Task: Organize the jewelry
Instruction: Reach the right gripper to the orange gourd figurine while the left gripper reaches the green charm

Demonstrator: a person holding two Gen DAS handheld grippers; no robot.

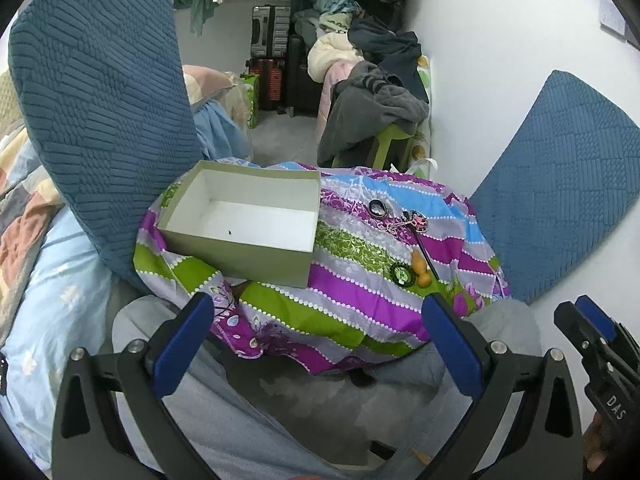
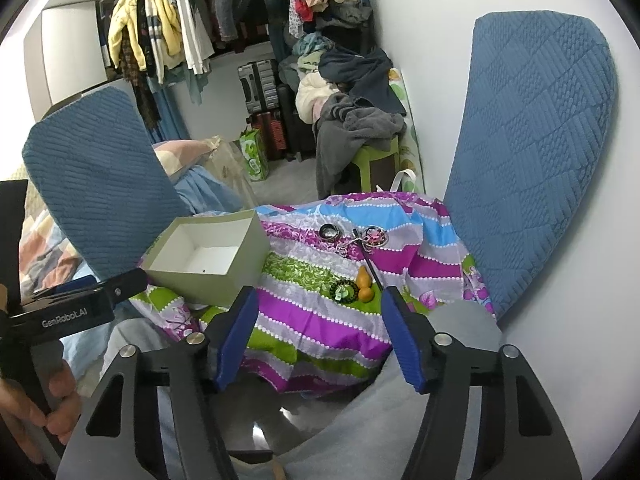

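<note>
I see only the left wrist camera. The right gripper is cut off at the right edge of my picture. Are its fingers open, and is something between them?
Observer: The right gripper is open. Nothing is between its fingers, and only the striped cloth shows through the gap.
Operator: What lies straight ahead of it?
Observer: In the right wrist view, the black round piece and the orange gourd-shaped piece lie just beyond the fingertips, nearer the right finger.
Operator: Can you see my left gripper from there?
Observer: Yes. The left gripper shows from the side at the left edge of that view, and a hand grips its handle.
</note>
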